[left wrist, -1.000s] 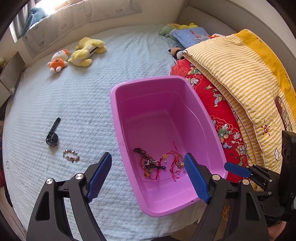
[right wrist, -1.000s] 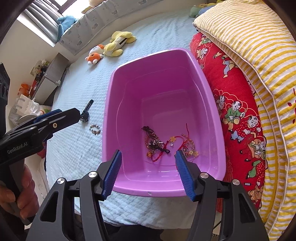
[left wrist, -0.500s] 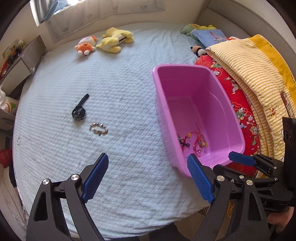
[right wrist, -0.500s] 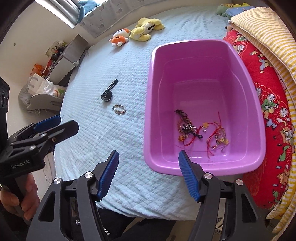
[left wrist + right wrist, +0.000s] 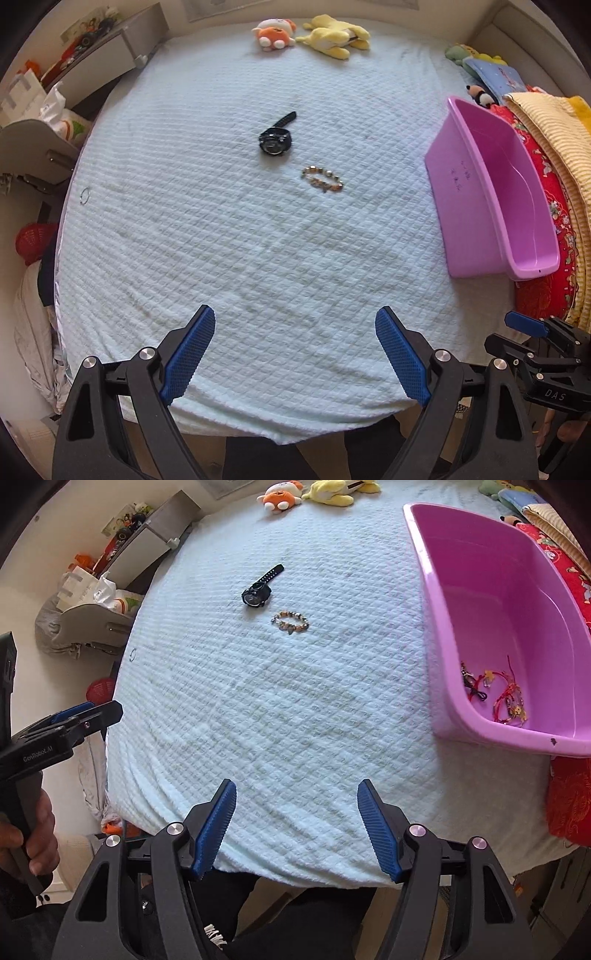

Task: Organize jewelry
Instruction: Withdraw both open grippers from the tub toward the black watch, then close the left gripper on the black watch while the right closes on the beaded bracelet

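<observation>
L gripper (image 5: 295, 354): jaws wide apart, nothing btwn pads, held over near edge of bed, aimed at the loose pieces.
R gripper (image 5: 297, 825): also spread, empty, over near edge; pink bin off to its right side.
Bin (image 5: 436, 602): pink plastic tub on bedspread, right side, up against red printed quilt (image 5: 546, 206).
In bin already: tangle of red-cord bracelets (image 5: 509, 701) + a dark piece (image 5: 471, 683), near-end corner of tub floor. Exact count – can't tell.
Left on bed: black wristwatch (image 5: 275, 141), strap pointing away; beaded bracelet (image 5: 322, 178) just beside it, twd bin side. Both well apart from tub, neither touched.
Maybe also: thin ring-like loop (image 5: 85, 195) at far-left edge of bedspread (image 5: 258, 240) – too small to be sure.
Progress: looks past halfway, several items binned, 2 clear ones (poss. 3) to go.
Next, prob.: L reaches for bracelet or watch, since it faces them squarely.
Risk: beads lie flat in quilted fabric – pads may snag cloth or pinch only part of the strand.
Clutter: plush toys (image 5: 275, 33) at far end, not part of job.
</observation>
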The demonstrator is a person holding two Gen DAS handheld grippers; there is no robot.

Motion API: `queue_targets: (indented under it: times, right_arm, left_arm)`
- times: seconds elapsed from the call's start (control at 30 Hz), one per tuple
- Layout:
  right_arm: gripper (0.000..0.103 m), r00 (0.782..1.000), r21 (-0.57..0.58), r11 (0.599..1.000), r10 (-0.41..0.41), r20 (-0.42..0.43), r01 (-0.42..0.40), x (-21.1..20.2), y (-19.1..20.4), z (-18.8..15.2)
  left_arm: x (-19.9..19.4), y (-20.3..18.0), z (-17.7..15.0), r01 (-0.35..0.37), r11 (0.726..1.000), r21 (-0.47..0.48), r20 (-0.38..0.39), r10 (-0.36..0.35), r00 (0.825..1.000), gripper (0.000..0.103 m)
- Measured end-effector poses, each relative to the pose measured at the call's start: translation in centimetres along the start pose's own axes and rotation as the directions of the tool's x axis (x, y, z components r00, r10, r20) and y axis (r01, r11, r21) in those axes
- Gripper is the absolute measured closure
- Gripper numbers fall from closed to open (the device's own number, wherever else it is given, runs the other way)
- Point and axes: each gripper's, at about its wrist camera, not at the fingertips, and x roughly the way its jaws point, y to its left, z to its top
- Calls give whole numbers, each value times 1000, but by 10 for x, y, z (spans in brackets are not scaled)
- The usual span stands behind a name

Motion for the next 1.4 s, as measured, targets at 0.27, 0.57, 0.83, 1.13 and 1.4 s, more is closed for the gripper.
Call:
queue_targets:
  times: [0.27, 0.57, 0.83, 1.13, 1.4]
  right_arm:
    - [38, 982, 169, 981, -117, 151, 91, 19, 84, -6]
    - [38, 931, 306, 937, -253, 264, 168, 32, 135, -5]
    - [38, 911, 288, 938, -279, 304, 191, 78, 127, 17]
    - [38, 877, 337, 922, -315, 363, 191, 165, 87, 79]
    - [38, 821, 445, 876, -389, 418, 188, 242, 51, 118]
  left_arm:
    - [11, 102, 1, 1, 993, 117, 95, -12, 995, 16]
    - [31, 152, 29, 18, 972, 233, 181, -61, 982, 14]
    - [75, 137, 74, 20, 963, 270, 258, -92, 962, 14]
    - [156, 108, 123, 34, 895, 445, 295, -182, 938, 14]
    - [241, 91, 153, 69, 824, 562, 331, -301, 894, 14]
